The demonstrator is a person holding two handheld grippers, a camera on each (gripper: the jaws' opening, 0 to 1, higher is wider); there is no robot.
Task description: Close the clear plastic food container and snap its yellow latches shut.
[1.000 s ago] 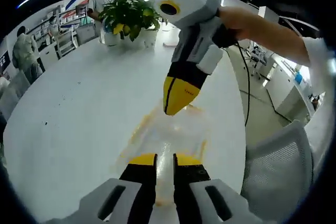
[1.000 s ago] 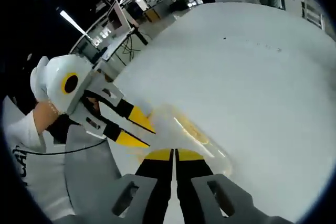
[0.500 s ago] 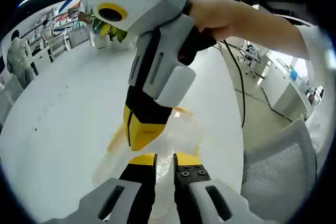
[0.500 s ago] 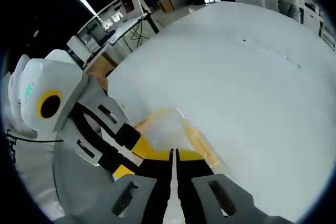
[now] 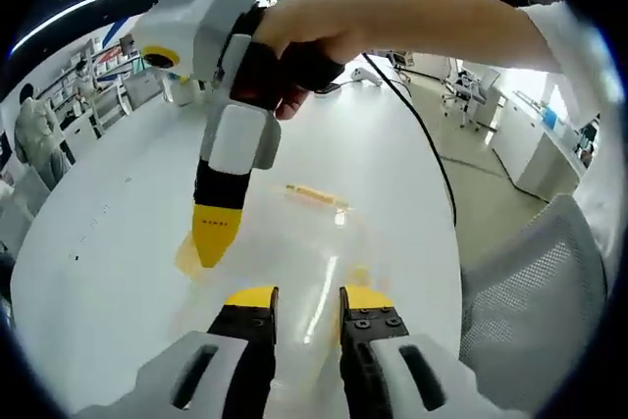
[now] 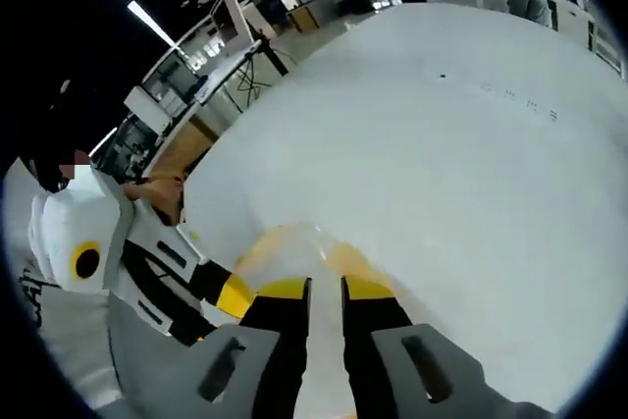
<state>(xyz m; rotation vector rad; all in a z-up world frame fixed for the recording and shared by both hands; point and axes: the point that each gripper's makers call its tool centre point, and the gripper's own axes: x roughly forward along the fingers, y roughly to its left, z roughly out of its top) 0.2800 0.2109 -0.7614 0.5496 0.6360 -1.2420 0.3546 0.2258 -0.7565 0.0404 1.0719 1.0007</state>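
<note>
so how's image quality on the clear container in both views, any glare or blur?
Left gripper view: the container nearly vanishes into the white table, with a bright glare streak between the jaws. Right gripper view: soft and washed out, only the yellow latches readable.

You get bright, even indoor light from ceiling strip lamps (image 5: 88,2), with more daylight from windows (image 5: 535,95) on the right of the left gripper view. The white table (image 5: 108,242) is nearly blown out, and glare washes over the clear container (image 5: 294,242), so you can hardly trace its edges. Shadows are faint. Fisheye bending curves the table rim and stretches your forearm (image 5: 442,22). Mild blur softens the right gripper view's foreground.
</note>
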